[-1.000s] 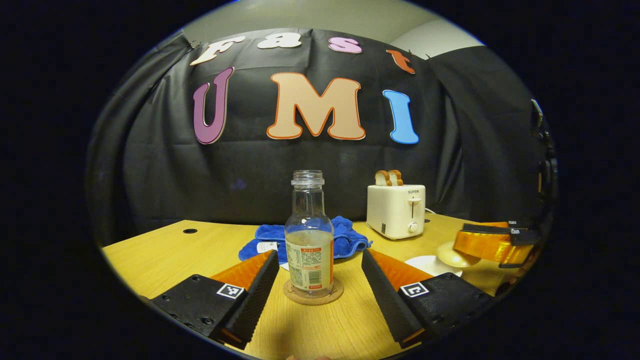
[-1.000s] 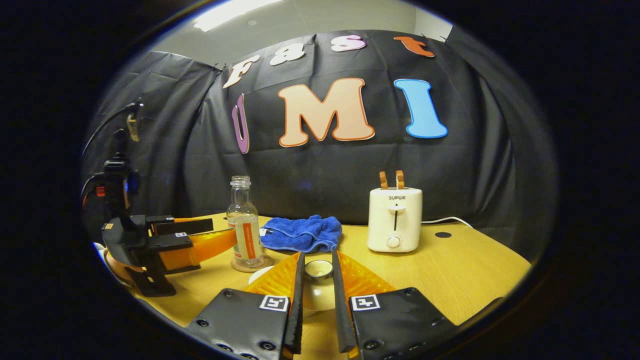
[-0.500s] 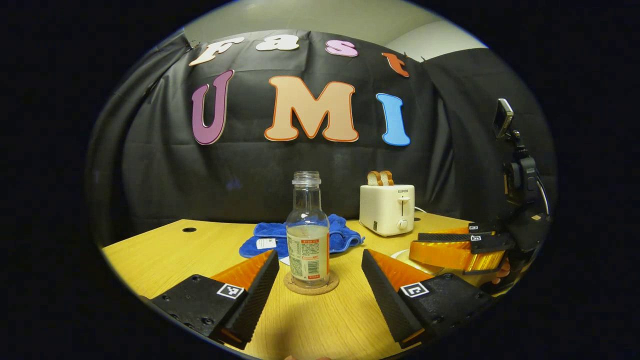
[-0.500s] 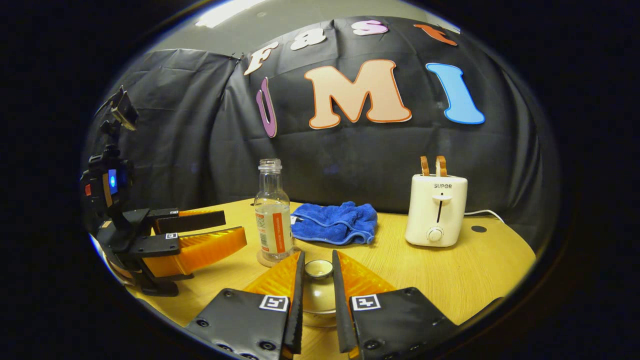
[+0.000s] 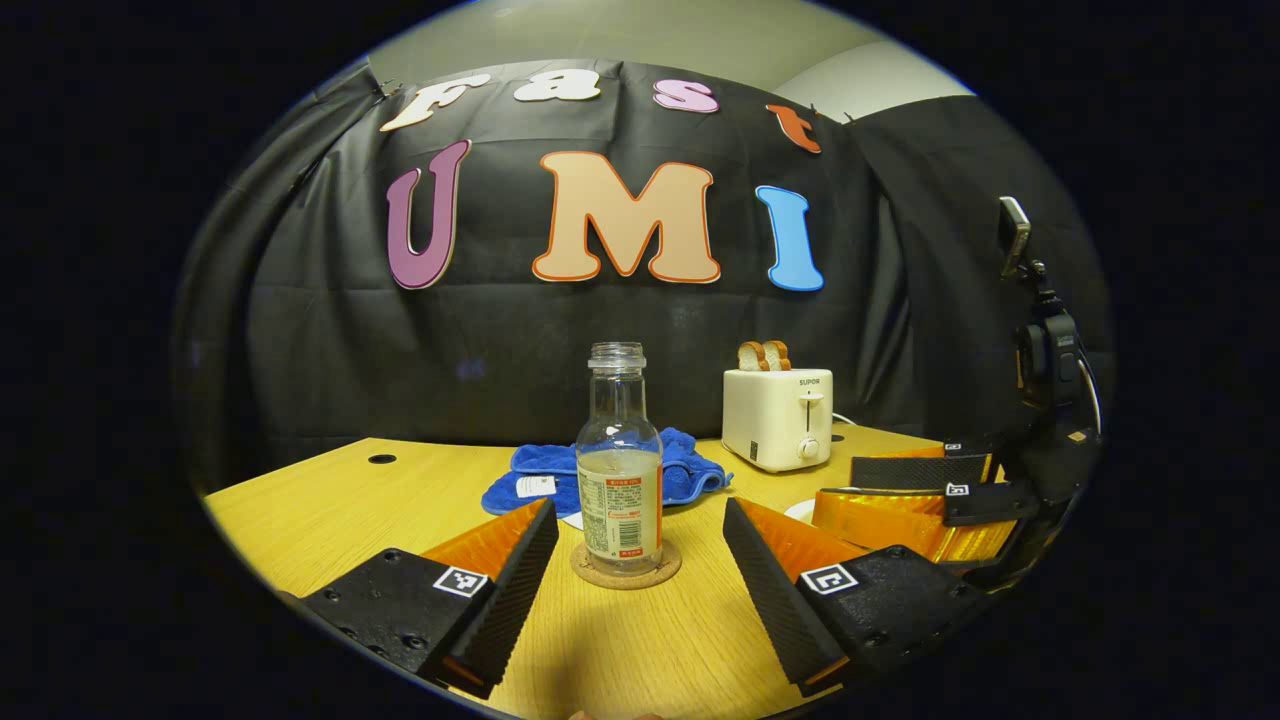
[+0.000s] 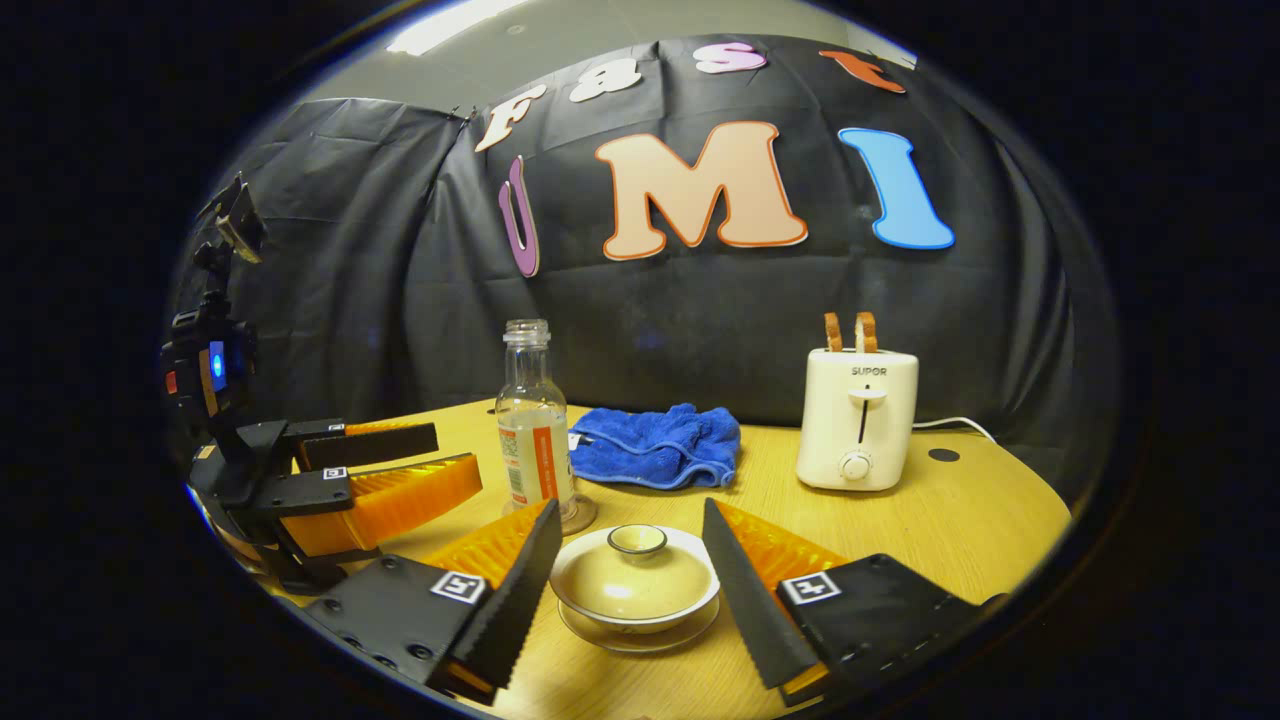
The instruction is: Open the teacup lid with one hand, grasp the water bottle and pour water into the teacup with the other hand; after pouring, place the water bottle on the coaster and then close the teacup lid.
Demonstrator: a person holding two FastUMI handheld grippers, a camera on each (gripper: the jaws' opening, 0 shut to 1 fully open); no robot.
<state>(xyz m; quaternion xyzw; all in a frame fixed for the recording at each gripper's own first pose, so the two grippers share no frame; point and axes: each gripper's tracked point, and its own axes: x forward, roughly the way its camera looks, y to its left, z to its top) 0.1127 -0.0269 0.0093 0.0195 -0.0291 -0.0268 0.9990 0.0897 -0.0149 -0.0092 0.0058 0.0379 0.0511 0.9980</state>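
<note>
The task is judged essentially complete: the water bottle (image 5: 619, 470) is set on the coaster (image 5: 626, 566), the lid (image 6: 634, 575) is seated on the teacup (image 6: 636, 607), and both the left gripper (image 5: 640, 560) and the right gripper (image 6: 625, 575) are spread wide, nothing being held.

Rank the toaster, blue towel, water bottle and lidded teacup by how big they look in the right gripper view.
1. Blue towel and toaster: too alike to separate.
2. Lidded teacup: nearest the camera, so flattered.
3. Water bottle: tall but narrow.
</note>
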